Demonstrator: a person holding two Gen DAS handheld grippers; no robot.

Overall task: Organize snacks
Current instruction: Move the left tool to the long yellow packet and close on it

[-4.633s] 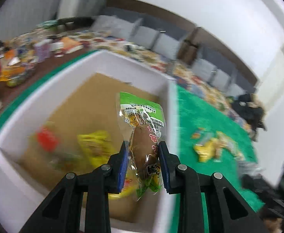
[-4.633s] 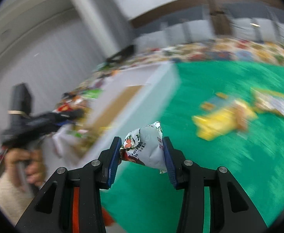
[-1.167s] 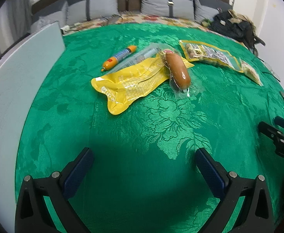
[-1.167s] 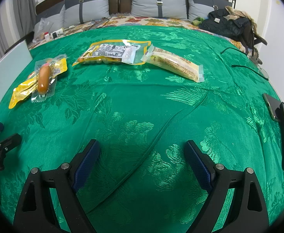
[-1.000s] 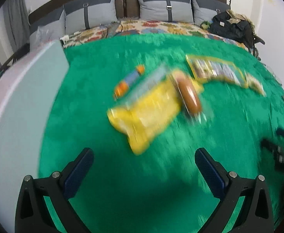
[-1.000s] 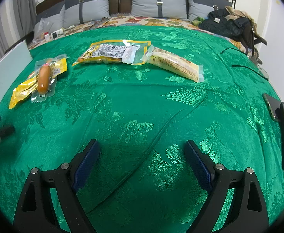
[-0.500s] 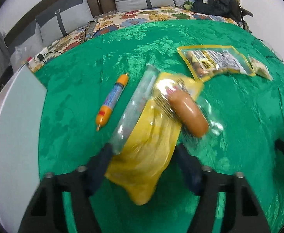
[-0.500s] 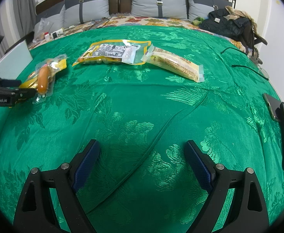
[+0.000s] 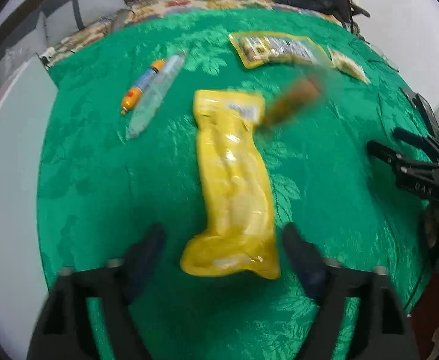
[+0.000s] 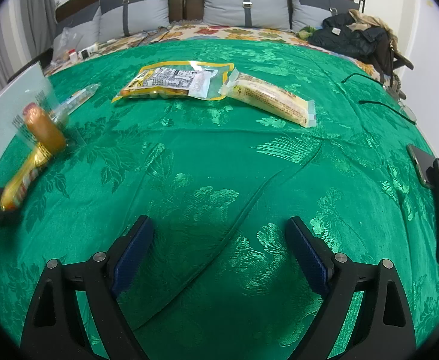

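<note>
My left gripper (image 9: 222, 252) jaws are opening around one yellow pouch (image 9: 234, 186), not pinching; right gripper (image 10: 219, 240) gaping empty over open green cloth (image 10: 219, 165)

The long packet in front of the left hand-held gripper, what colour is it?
Bright yellow packet, seen best in the left wrist view.

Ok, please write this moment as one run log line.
left claw: opening, yellow packet between, unpressed | right claw: open, empty | step: pick up packet

Black tool (image 10: 219, 240) arms, blue pads (image 10: 132, 252), silver screws.
</note>
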